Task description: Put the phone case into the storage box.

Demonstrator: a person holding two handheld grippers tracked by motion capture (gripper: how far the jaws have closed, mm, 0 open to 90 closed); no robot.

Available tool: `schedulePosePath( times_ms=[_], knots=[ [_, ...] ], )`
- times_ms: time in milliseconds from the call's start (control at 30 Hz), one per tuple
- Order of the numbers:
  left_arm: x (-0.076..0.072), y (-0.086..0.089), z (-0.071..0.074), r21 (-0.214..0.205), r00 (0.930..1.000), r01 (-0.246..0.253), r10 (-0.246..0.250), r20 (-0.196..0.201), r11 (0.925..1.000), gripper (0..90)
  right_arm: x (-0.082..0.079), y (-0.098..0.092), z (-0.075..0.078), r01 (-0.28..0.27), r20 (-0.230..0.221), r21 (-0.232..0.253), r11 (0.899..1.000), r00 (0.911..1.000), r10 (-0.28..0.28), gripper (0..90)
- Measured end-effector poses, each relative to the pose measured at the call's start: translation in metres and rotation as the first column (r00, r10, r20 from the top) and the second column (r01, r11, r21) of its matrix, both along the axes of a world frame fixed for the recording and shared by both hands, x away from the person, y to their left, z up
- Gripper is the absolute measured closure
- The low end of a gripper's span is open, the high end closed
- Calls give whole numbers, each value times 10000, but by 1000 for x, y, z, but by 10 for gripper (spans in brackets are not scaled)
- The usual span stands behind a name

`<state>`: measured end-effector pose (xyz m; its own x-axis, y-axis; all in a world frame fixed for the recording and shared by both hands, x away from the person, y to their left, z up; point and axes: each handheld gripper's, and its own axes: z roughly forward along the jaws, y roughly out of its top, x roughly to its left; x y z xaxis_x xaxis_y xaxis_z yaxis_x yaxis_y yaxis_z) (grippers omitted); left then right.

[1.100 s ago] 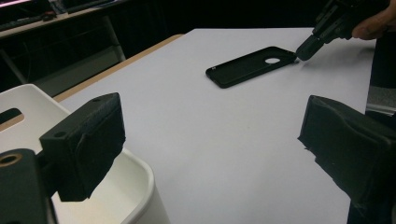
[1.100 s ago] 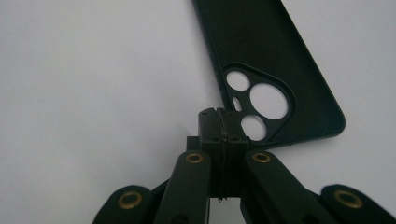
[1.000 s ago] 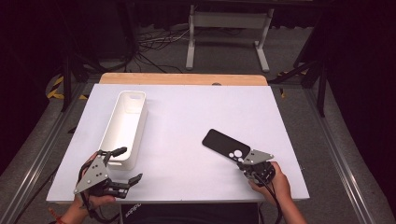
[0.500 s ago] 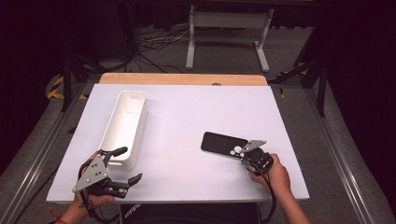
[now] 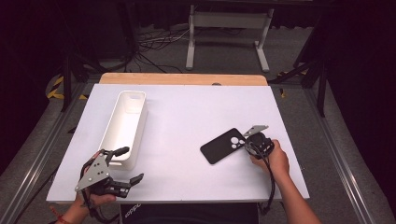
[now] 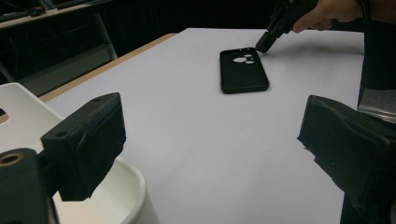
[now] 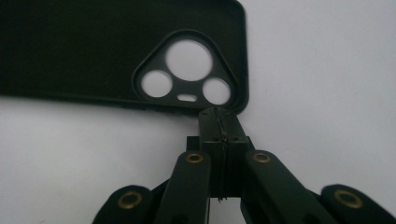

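Right gripper [image 7: 218, 122]: my jaws are pressed together, tips touching the phone case's edge by the camera cutout; whether they pinch the rim, I cannot tell.
Phone case [image 5: 224, 145]: black, lying flat, right of centre in the high view, 3 round lens holes toward my hand.
Left gripper [image 5: 122, 164]: lower left, jaws wide apart, holding nothing, parked just beside the tray, probably waiting.
White tray [image 5: 125, 127]: left side of the desk [image 5: 187, 107], empty, likely the case's destination.
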<state>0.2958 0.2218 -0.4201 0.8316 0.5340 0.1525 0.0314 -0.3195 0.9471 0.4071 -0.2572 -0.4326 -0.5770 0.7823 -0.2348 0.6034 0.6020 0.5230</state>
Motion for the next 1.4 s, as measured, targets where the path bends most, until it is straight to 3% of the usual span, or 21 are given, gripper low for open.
schedulePosePath(
  times_ms=[267, 533, 1133, 1400],
  knots=[
    [3, -4, -1, 115, 9999, 84, -83, -65, 9999, 79, 25, -6, -4, 52, 149, 326, 9995, 9999, -57, 900],
    [4, -4, -2, 212, 9999, 113, -112, -64, 9997, 79, 44, 15, -7, -414, 392, 420, 9983, 9984, 397, 900],
    [4, -4, -2, 187, 9999, 131, -130, -59, 9997, 79, 56, 62, -4, -1132, 360, 30, 9936, 9929, 1130, 900],
    [4, -3, -1, 239, 9999, 144, -142, -94, 9996, 80, 58, 66, 5, -1242, 370, 346, 9916, 9917, 1230, 900]
  ],
)
